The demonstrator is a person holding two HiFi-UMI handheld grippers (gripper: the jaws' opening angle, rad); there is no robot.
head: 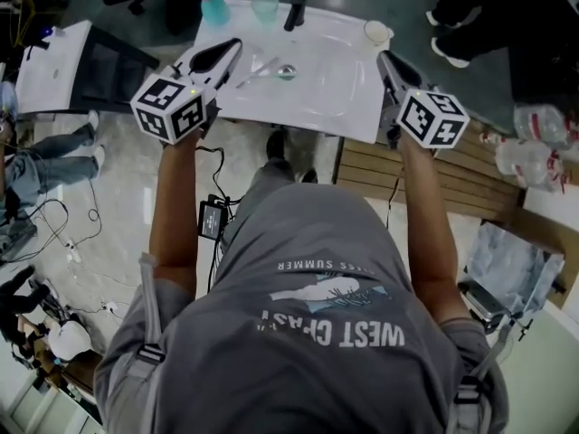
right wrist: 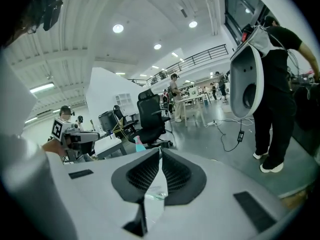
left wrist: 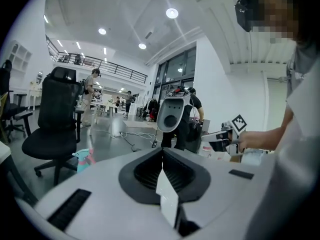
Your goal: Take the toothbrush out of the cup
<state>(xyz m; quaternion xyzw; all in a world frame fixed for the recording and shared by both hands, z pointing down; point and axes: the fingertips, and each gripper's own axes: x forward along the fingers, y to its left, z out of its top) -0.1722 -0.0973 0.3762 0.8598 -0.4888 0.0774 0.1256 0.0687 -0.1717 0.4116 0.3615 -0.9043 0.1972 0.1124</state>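
Grey shirt [head: 298, 269] nearest, print upside down: WEST COAST, creased, and SUMMER, word before it lost in a fold. Beyond, left gripper [head: 233, 47] clamped closed, right gripper [head: 384, 57] drawn together, both empty. Farther, on white sink [head: 339, 75], toothbrush [head: 260, 68] faint and slender, flat beside drain [head: 287, 70], well apart from green cup [head: 265, 5] at rear rim.

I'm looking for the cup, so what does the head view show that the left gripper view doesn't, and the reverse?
Only the head view: the white sink, a teal cup at its far rim, a white cup at its far right corner. Only the left gripper view: ceiling lights, a railed balcony, tall windows. Both: the left gripper, jaws shut, the right gripper and the teal spray bottle.
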